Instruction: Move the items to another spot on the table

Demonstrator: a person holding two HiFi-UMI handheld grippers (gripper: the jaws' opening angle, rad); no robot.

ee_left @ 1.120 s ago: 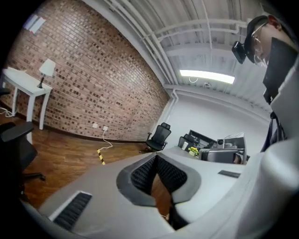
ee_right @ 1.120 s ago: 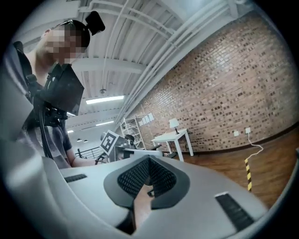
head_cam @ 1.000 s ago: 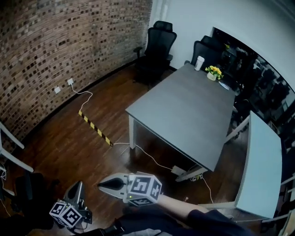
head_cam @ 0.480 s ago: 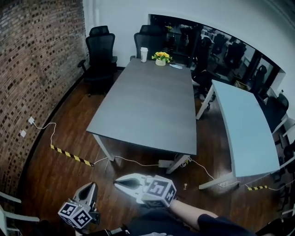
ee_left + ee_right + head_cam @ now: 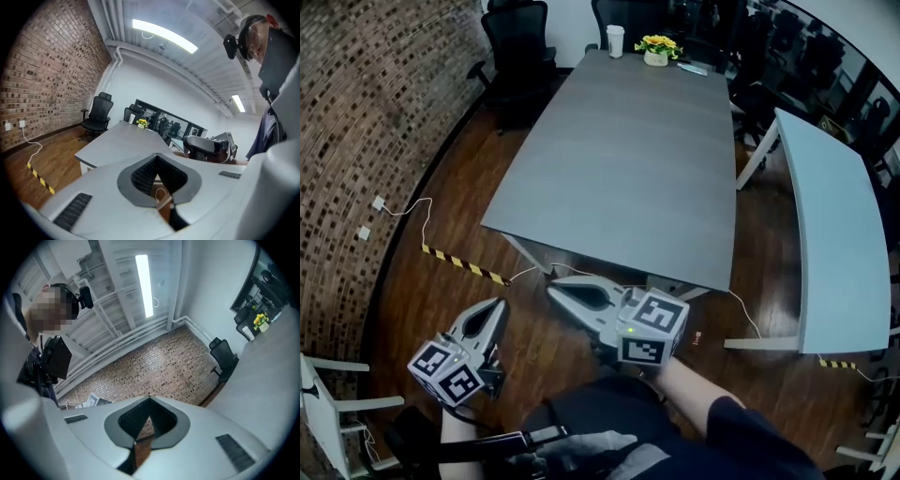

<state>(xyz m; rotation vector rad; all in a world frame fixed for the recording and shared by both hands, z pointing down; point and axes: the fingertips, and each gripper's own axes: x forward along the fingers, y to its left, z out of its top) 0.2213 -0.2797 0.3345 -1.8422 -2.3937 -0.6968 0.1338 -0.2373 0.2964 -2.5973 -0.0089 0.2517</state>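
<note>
My left gripper [image 5: 494, 307], right gripper [image 5: 558, 291]: jaws closed on both, nothing between them. White cup [image 5: 615, 40] and yellow flower pot [image 5: 656, 50] at 12 o'clock, far end of grey table [image 5: 619, 169].

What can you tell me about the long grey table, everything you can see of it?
The grey table is long and rectangular, with a flat, matte top and pale legs. It stands on the wooden floor. Most of its top is bare. A white cup, a pot of yellow flowers and a small flat item sit together at its far end.
</note>
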